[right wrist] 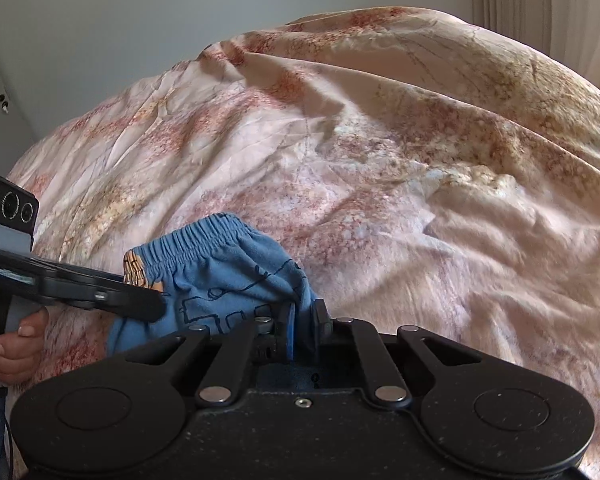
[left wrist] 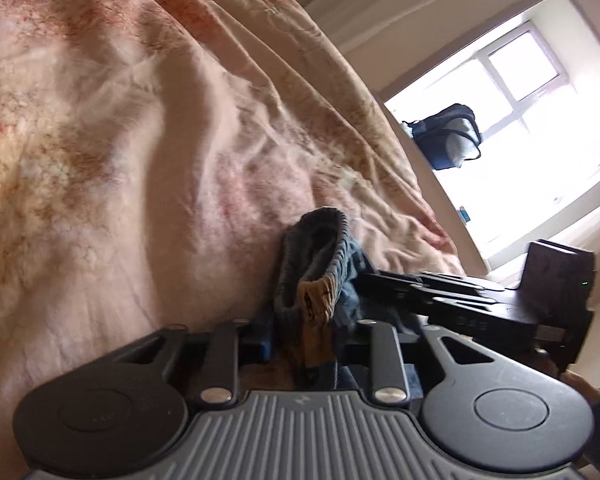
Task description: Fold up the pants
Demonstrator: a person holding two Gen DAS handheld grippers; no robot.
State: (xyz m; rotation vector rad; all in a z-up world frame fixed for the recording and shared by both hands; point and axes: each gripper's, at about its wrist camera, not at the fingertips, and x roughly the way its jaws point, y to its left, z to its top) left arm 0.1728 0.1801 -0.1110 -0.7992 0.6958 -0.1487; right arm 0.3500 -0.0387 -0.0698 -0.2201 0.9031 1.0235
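The right gripper (right wrist: 302,320) has its fingers (right wrist: 287,334) pinched together on a fold of the blue pants (right wrist: 228,276), below the elastic waistband (right wrist: 192,236). The left gripper (left wrist: 312,340) likewise clamps the waistband edge by the tan label (left wrist: 316,292). The pants hang bunched between both tools just above the floral bedspread (right wrist: 380,168). They look light, soft and floppy, so the gathered waistband seems the firmest hold. Only the left view shows the window (left wrist: 512,92) and dark bag (left wrist: 446,136); only the right shows the printed pattern
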